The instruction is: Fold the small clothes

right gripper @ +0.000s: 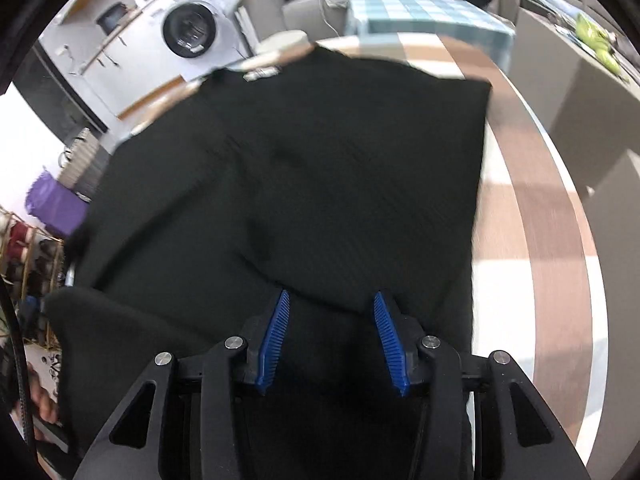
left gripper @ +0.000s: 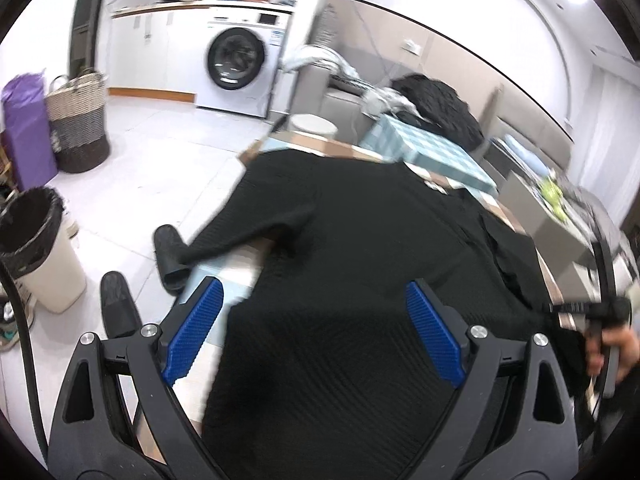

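A black textured T-shirt (left gripper: 360,240) lies spread on the checked table, one sleeve hanging off the left edge; it fills the right wrist view (right gripper: 320,160) too. My left gripper (left gripper: 316,292) is open wide, its blue pads (left gripper: 196,328) either side of the shirt's near hem, above the cloth. My right gripper (right gripper: 329,300) is open, pads (right gripper: 276,336) just above the shirt's near edge, nothing between them. The right gripper's body shows at the far right of the left wrist view (left gripper: 600,312).
The checked tablecloth (right gripper: 520,200) is bare to the shirt's right. A pile of dark clothes (left gripper: 440,104) lies at the far end. On the floor left are a bin (left gripper: 36,240), slippers (left gripper: 170,256), a woven basket (left gripper: 78,124) and a washing machine (left gripper: 236,60).
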